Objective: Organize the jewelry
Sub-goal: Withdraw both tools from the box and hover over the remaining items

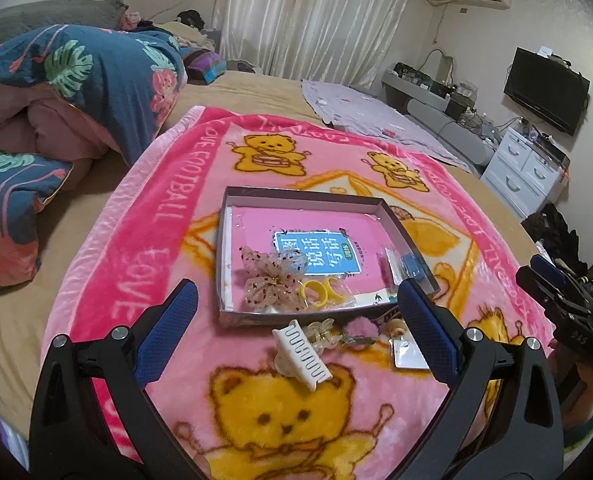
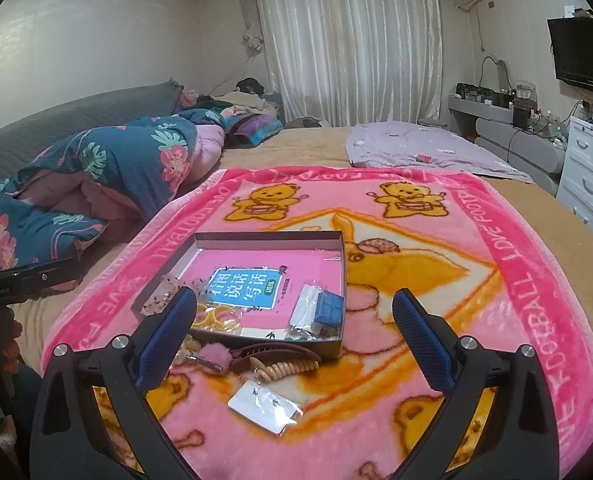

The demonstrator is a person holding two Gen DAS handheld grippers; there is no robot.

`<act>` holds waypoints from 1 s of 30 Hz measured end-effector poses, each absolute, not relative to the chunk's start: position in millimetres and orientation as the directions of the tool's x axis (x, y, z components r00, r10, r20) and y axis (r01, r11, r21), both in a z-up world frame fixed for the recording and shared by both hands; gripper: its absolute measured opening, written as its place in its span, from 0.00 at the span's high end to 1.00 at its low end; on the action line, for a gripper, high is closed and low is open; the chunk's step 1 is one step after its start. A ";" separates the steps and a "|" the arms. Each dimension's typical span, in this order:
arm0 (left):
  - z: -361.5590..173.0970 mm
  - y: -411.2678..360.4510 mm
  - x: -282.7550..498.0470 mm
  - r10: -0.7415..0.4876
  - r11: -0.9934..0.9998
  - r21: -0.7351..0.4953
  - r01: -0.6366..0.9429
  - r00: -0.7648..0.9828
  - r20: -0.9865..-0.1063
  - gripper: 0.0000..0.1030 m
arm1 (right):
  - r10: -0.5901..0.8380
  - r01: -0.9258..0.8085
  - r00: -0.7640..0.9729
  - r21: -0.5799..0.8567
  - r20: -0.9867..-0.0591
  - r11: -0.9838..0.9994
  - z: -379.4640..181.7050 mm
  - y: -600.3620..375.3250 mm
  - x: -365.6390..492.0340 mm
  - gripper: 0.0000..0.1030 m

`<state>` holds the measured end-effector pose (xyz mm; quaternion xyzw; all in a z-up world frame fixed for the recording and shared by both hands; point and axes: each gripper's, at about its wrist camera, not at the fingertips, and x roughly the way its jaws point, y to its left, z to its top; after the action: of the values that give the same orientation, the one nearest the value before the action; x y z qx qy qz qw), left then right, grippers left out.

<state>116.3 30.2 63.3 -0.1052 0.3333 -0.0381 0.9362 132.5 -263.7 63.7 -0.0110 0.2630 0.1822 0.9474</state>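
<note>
- White claw clip [image 1: 302, 354]: on the blanket [image 1: 168, 216], 6 o'clock of the box [image 1: 406, 236]. Judged light, rigid, slick; grip across its spine.
- Left gripper [image 1: 296, 320]: fingers spread, empty, flanking clip.
- Right gripper [image 2: 294, 320]: spread, empty.

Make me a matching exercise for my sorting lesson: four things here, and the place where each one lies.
Things:
1. bow
2. white hair claw
3. blue cube
4. mirror tag

Places:
A. on the blanket, nearest the right fingers
B. in the box, right side
C. in the box, left side
D. on the blanket, between the left fingers

Pairs: 1-C, 2-D, 3-B, 4-A
</note>
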 end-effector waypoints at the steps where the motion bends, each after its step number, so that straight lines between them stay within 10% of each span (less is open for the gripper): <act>1: 63.6 30.6 113.7 -0.139 0.975 -0.221 0.000 0.775 -0.616 0.09 | 0.341 -0.353 0.795 0.074 -0.501 0.933 64.2 -263.9 129.8 0.05; 30: 39.9 15.2 79.9 -0.119 0.986 -0.164 0.010 0.735 -0.668 0.09 | 0.346 -0.405 0.757 0.016 -0.554 0.914 49.5 -254.2 91.4 0.05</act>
<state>79.9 15.2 39.9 -0.0749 0.3625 -0.0347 0.9283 91.4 -254.2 49.5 -0.0523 0.2849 0.2007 0.9359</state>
